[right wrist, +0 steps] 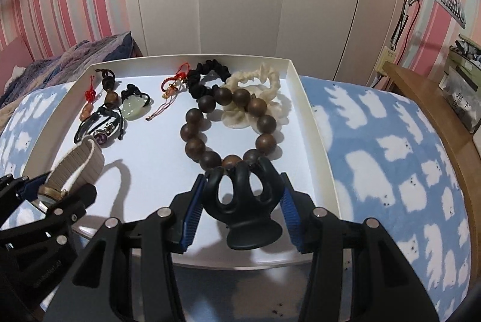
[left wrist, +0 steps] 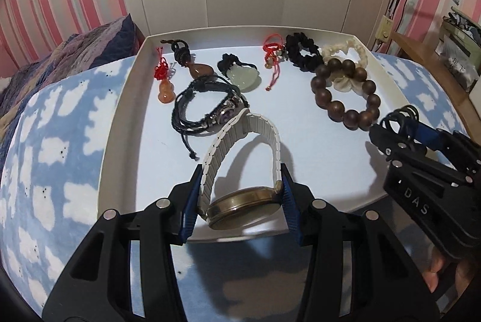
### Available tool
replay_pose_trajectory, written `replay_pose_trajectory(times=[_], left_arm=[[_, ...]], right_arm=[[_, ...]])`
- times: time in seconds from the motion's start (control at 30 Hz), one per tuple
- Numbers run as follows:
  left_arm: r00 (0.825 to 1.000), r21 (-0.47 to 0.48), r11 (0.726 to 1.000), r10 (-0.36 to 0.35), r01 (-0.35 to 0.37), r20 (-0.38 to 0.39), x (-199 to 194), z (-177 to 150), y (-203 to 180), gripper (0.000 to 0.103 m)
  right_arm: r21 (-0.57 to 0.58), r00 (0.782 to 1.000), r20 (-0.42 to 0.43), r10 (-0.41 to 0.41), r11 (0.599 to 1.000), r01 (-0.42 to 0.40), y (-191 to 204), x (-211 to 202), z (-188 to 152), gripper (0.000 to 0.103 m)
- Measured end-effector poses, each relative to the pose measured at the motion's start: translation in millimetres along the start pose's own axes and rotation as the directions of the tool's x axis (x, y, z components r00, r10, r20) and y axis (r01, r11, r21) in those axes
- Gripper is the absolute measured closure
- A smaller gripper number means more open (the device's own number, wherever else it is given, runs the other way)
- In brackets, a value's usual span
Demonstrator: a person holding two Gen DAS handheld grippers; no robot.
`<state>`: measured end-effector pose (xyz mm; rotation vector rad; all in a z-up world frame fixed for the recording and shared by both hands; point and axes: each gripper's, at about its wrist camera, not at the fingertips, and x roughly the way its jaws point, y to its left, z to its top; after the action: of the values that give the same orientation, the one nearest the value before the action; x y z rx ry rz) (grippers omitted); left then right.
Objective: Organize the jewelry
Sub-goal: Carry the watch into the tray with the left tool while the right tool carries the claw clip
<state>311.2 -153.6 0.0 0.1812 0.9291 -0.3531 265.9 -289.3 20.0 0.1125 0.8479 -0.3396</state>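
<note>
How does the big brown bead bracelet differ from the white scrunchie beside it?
The brown bead bracelet is a ring of dark, round, glossy beads; the white scrunchie is pale, ruffled fabric. The bracelet makes the wider loop and lies nearer the grippers, overlapping the scrunchie's near edge. Both lie flat in the white tray.

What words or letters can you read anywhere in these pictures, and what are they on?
"DAS": raised letters on the black body of the right gripper, seen from the left wrist view.
Dark characters on the clear bag at the right edge: too blurred to read.
Faint small print on the left gripper body, seen from the right wrist view: too small to read.
The watch shows no readable text.
</note>
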Motion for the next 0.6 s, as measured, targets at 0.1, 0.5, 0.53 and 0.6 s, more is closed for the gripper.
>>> replay_pose_trajectory(times=[0.1,0.5,0.53,0.6], left_arm=[[1.000,-0.007,1.000,0.016,-0.016,0.011,1.5,0.8,4.0,0.056],[1.000,-0.032,0.999,0.008,-0.008,-0.017,15.6,-0.9,8.5,0.055],[1.000,-0.029,1.000,0.012,-0.012,-0.014,15.7,-1.0,7.8,0.055],[1.000,-0.026,1.000,0.015,-0.016,-0.011,15.8,-1.6,7.4,0.055]], right_arm=[[0.009,1.000,-0.016,0.002,1.000,-0.002,-2.5,5.5,-1.7,0.054],[0.005,0.999,-0.034,0.010,1.000,-0.010,-1.1,14.2,-5.6,0.054],[0.005,0.999,-0.048,0.016,1.000,-0.016,-0.1,17.3,-6.9,0.054],[0.005,0.998,-0.053,0.020,1.000,-0.020,1.0,19.6,-8.9,0.055]])
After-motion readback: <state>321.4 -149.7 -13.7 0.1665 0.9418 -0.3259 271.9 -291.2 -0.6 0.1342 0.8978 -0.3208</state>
